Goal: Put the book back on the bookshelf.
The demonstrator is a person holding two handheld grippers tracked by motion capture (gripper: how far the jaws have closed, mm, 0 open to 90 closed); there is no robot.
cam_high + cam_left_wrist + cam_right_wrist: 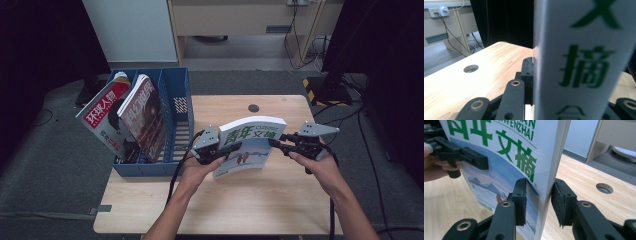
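In the high view a white and green magazine (pixel 251 146) stands upright just right of the frame's centre, held above the wooden surface (pixel 260 200) between two hand-held grippers. The left gripper (pixel 223 151) grips its left edge and the right gripper (pixel 280 142) meets its right edge.

In the left gripper view the magazine (pixel 579 62) takes up the right half of the frame, and one jaw presses flat against its near face; the other jaw sits behind the paper, so the jaws look closed on the magazine. In the right gripper view the jaws straddle the magazine (pixel 506 157) at the lower centre of the frame. The left jaw touches the cover, while a thin gap seems to remain between the right jaw and the back, so this grip looks loose or half closed; I cannot tell for sure.

A blue file rack (pixel 170 120) stands at the left centre of the high view, at the surface's left edge. Two other magazines (pixel 125 117) already lean in its left compartments. The compartment on its right side, nearest the held magazine, looks free.

Judging from this, the work is partway through: the magazine is lifted and upright but has not reached the rack. What is left is to carry it leftward, lower it into the free compartment and release it.
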